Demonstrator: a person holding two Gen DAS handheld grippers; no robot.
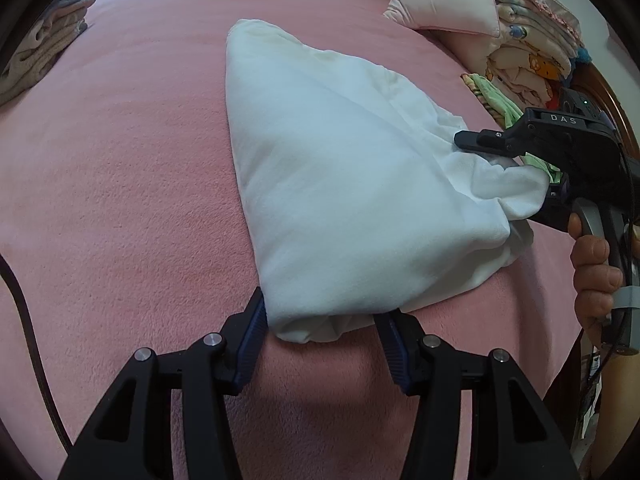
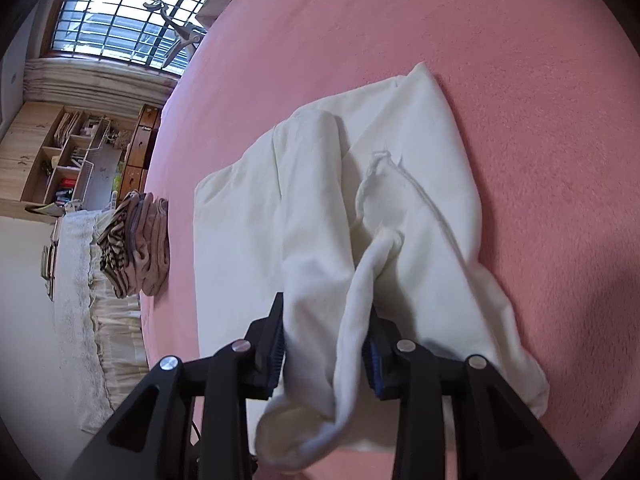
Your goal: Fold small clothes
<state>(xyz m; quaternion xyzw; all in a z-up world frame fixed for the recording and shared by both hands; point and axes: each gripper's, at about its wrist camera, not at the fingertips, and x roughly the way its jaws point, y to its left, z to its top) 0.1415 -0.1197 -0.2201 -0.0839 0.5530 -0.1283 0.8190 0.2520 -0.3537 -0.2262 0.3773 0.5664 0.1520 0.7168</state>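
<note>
The white garment (image 1: 340, 184) lies half folded on the pink bed (image 1: 120, 200), the right gripper (image 2: 326, 356) clenched on its bunched end to carry it over, while the left gripper (image 1: 320, 320) stands released at its near corner, probably to steady it.

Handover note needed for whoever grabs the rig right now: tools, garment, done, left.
Left tool: open, fingers straddling the near corner of the white garment, not clamped.
Right tool: shut on a bunched fold of the white garment.
The garment lies partly folded on the pink blanket.
Done: folded stack at the bed edge.
Left: finish the fold and flatten it.
</note>
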